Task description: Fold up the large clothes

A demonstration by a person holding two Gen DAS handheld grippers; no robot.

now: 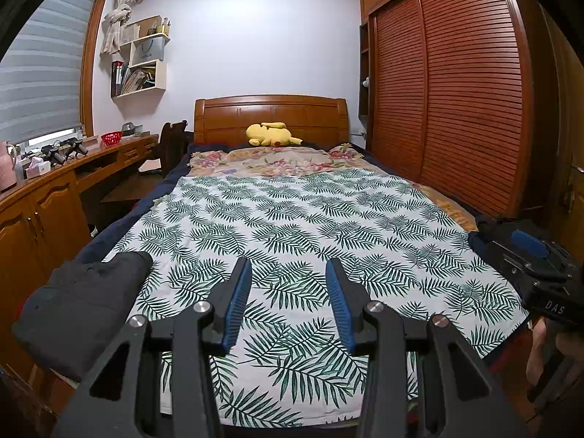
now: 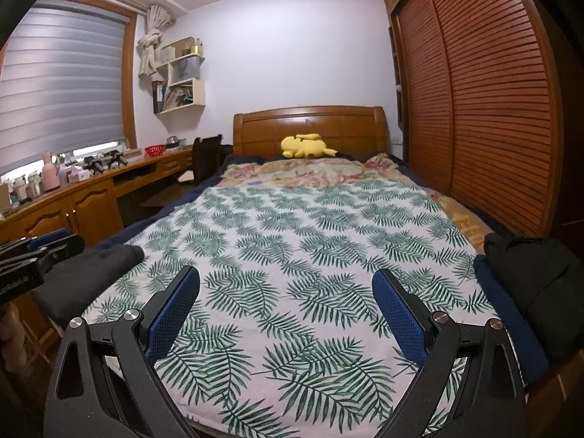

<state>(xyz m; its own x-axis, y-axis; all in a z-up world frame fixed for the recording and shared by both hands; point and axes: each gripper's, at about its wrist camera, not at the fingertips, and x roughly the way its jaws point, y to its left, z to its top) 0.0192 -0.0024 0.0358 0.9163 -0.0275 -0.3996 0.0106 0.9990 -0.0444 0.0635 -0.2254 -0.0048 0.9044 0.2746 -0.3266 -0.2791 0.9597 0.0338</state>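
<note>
A dark grey folded garment lies at the bed's near left corner, also seen as the grey garment in the right wrist view. A black bundle of clothes rests at the near right edge, on a navy piece. My left gripper hovers over the leaf-print cloth, jaws partly apart, nothing between them. My right gripper stands wide open above the same cloth, empty. Each gripper shows at the edge of the other's view.
A yellow plush toy lies by the wooden headboard. A wooden desk with clutter runs along the left wall. A slatted wardrobe lines the right side. A hand holds the right gripper's handle.
</note>
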